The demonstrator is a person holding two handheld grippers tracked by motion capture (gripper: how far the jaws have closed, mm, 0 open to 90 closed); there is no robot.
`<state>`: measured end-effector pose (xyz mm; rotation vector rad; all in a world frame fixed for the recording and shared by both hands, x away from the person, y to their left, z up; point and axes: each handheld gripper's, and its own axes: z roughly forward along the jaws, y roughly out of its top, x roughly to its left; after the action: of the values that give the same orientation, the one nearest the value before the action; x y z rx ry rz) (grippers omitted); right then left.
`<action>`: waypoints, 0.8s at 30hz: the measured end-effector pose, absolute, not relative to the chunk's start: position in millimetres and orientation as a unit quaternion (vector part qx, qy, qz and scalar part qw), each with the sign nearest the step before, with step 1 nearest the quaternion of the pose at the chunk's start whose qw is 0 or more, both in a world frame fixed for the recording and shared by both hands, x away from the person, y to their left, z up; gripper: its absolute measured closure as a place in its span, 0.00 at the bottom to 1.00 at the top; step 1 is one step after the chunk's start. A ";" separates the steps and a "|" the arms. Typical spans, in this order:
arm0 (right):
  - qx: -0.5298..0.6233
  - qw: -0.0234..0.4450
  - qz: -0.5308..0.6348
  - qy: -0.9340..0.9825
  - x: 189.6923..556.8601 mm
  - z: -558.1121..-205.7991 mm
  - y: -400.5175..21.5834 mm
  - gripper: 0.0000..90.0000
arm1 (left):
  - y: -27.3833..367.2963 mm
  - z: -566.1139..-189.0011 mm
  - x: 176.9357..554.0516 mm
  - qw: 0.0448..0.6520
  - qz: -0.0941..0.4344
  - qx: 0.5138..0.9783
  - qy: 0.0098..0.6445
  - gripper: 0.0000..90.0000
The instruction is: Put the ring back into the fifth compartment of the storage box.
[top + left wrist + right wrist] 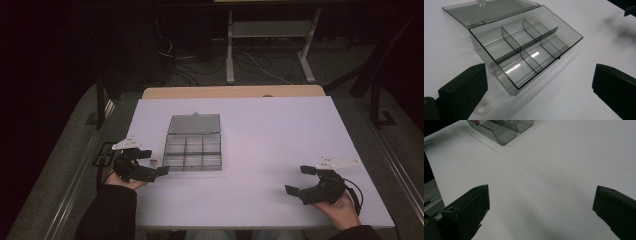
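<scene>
room dim around my lit white table (280, 150); glare streaks on the clear box (524, 50); soft shadows, my tongs' near edges blurred.

Box (193, 150) on table (280, 130), left gripper (150, 165) beside it, right gripper (299, 181) well apart

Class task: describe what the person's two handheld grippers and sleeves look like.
Both the left gripper and right gripper are black, with two blocky black fingers each. A pale three-cornered plate tops each one, and a black cable trails behind. The sleeves are dark.
</scene>
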<state>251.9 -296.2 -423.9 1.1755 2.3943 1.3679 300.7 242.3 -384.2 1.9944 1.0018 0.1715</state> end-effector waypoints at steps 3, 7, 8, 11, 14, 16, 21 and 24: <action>0.391 0.073 0.455 0.796 251.9 -423.9 -296.2 0.00 | 245.8 -384.9 304.1 0.432 0.072 0.801 0.407 0.00; 0.392 0.073 0.457 0.795 251.7 -423.7 -296.6 0.00 | 252.6 -385.7 308.6 0.430 0.074 0.797 0.418 0.00; 0.392 0.074 0.457 0.795 251.7 -423.7 -296.6 0.00 | 254.3 -386.0 309.7 0.429 0.075 0.796 0.421 0.00; 0.391 0.075 0.456 0.796 251.9 -424.0 -296.5 0.00 | 259.6 -386.8 312.7 0.427 0.078 0.793 0.428 0.00; 0.393 0.076 0.456 0.795 251.8 -423.9 -296.6 0.00 | 265.4 -388.1 315.8 0.426 0.081 0.790 0.434 0.00; 0.393 0.076 0.455 0.795 251.9 -424.0 -296.6 0.00 | 269.6 -389.5 318.2 0.428 0.082 0.785 0.441 0.00; 0.392 0.078 0.454 0.796 252.0 -424.3 -295.9 0.00 | 277.8 -393.1 324.6 0.426 0.085 0.774 0.461 0.00; 0.392 0.079 0.453 0.796 251.9 -424.5 -295.8 0.00 | 280.2 -395.6 328.0 0.423 0.085 0.768 0.473 0.00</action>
<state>251.9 -295.8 -424.5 1.1739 2.3834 1.3570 328.0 280.2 -395.6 1.9221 1.1836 0.2122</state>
